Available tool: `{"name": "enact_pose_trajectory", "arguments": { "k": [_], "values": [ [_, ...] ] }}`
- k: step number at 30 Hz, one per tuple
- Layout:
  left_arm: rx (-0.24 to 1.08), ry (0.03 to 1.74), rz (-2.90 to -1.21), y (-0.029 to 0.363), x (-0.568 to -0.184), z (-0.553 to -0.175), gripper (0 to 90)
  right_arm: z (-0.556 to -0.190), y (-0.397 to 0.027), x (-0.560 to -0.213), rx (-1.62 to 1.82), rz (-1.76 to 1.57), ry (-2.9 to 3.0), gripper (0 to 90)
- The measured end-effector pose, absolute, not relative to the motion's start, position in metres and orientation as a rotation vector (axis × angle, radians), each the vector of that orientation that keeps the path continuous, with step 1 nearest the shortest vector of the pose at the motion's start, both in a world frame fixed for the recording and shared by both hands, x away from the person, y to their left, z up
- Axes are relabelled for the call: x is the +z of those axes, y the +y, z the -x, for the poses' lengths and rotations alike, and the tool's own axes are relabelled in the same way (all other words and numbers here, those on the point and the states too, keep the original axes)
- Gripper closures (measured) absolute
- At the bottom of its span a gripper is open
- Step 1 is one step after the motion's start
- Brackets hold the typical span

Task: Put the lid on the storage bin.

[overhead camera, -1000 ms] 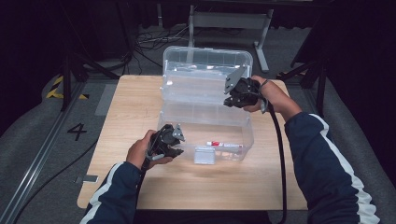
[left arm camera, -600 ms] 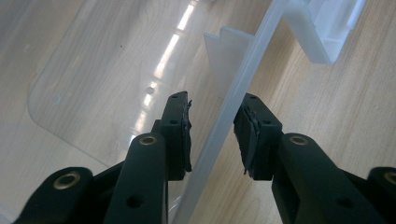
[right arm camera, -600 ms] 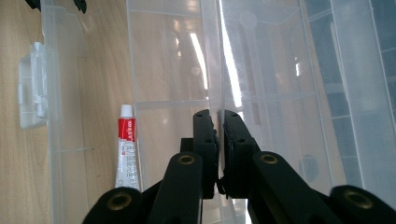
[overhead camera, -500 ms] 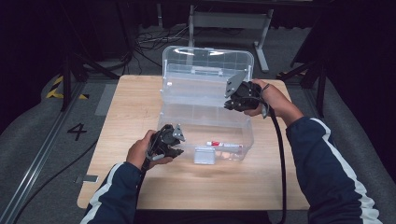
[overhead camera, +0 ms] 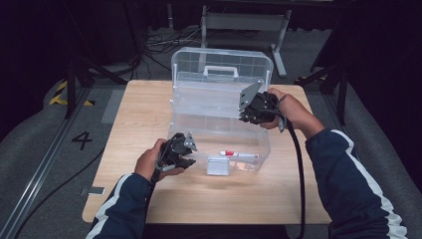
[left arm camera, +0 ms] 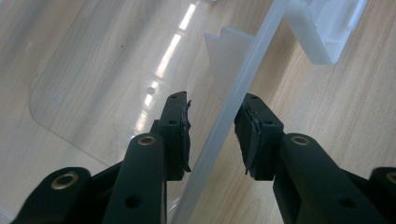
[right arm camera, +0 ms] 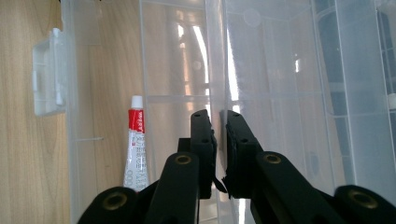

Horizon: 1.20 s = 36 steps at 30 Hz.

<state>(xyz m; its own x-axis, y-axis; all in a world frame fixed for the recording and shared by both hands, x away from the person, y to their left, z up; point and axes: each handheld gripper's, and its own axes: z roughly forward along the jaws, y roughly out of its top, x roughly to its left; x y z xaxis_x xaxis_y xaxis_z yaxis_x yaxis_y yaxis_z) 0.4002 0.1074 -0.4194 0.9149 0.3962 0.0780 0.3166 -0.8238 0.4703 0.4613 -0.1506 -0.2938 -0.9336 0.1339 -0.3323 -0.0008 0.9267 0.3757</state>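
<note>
A clear plastic toolbox (overhead camera: pixel 259 142) stands open on the table, its lid (overhead camera: pixel 221 62) upright behind. A red-and-white tube (overhead camera: pixel 234 154) (right arm camera: pixel 135 144) lies on its floor. My left gripper (overhead camera: pixel 186 152) (left arm camera: pixel 212 135) straddles the box's front-left rim (left arm camera: pixel 224 126), with its pads a little apart from the plastic. My right gripper (overhead camera: pixel 245 115) (right arm camera: pixel 220 123) is at the right end of a clear inner tray (overhead camera: pixel 209 102) above the box. Its jaws are nearly together on the tray's thin wall (right arm camera: pixel 220 70) and have just been opening slightly, with the wall still between them.
The box's white latch (overhead camera: pixel 218 165) (right arm camera: pixel 46 79) (left arm camera: pixel 322 28) hangs on its front wall. The wooden table (overhead camera: pixel 134 114) has bare room to the left, to the right and in front of the box. Black cables trail from both grippers toward the near edge.
My right hand has drifted a little toward the near side along the tray's end. The left hand and the box have stayed put.
</note>
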Motion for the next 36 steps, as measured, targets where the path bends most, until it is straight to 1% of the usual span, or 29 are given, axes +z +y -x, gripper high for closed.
{"name": "enact_pose_trajectory", "arguments": {
  "k": [8, 22, 36],
  "values": [
    [0.250, 0.513, -2.612, 0.107, -0.420, -0.400, 65.3, -0.457, -0.151, -0.295, 0.527, -0.086, 2.708, 82.7],
    [0.250, 0.510, -2.613, 0.107, -0.420, -0.399, 64.9, -0.452, -0.160, -0.301, 0.653, -0.094, 2.731, 83.6],
    [0.277, 0.506, -2.594, 0.108, -0.421, -0.397, 63.7, -0.446, -0.168, -0.309, 0.754, -0.082, 2.729, 84.2]
  ]
}}
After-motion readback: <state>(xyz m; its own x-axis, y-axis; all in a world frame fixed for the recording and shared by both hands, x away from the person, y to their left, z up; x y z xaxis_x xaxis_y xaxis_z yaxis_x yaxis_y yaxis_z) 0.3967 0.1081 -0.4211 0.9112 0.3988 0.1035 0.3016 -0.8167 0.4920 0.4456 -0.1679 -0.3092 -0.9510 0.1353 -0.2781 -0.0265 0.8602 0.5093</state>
